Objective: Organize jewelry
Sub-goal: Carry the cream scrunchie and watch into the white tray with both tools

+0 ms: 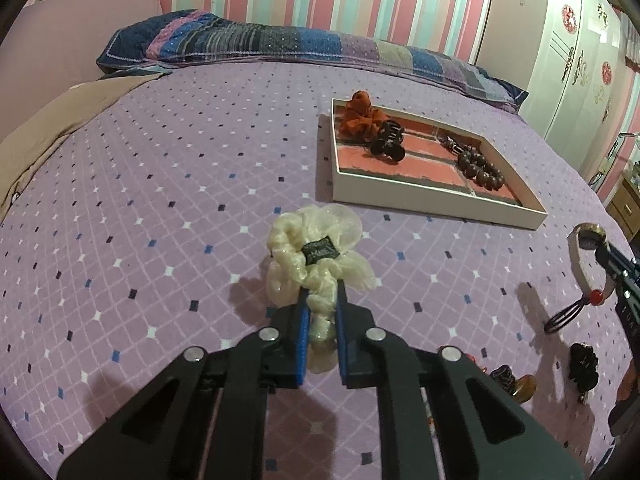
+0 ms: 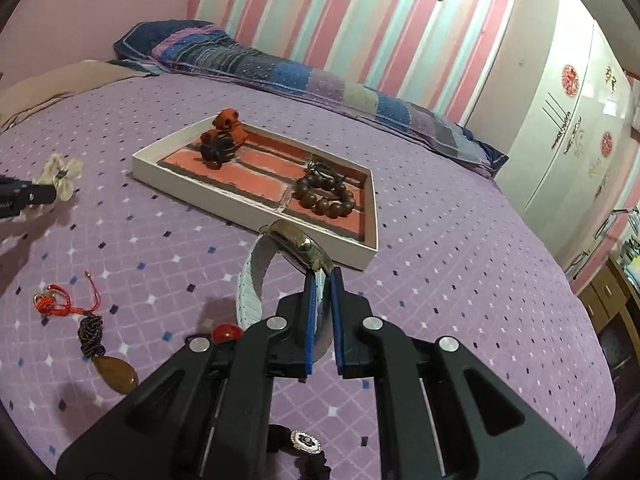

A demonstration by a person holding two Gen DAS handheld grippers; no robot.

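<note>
My left gripper (image 1: pixel 322 286) is shut on a cream scrunchie (image 1: pixel 316 250) with a dark label, held above the purple bedspread; it also shows in the right wrist view (image 2: pixel 60 176). My right gripper (image 2: pixel 321 276) is shut on the strap of a white-strapped wristwatch (image 2: pixel 296 244), just short of the tray's near edge; the watch also shows in the left wrist view (image 1: pixel 586 240). The white tray (image 1: pixel 420 196) (image 2: pixel 256 210) has a red lining and holds an orange scrunchie (image 1: pixel 358 118), a dark claw clip (image 1: pixel 386 142) and a brown bead bracelet (image 1: pixel 482 170) (image 2: pixel 326 196).
On the bedspread lie a pendant with a red cord (image 2: pixel 92 340), a red bead hair tie (image 2: pixel 226 332), a black loop (image 1: pixel 562 316), dark clips (image 1: pixel 584 364) and a small silver ornament (image 2: pixel 306 442). A patterned pillow (image 1: pixel 256 42) lies behind; a white wardrobe (image 2: pixel 560 112) stands at right.
</note>
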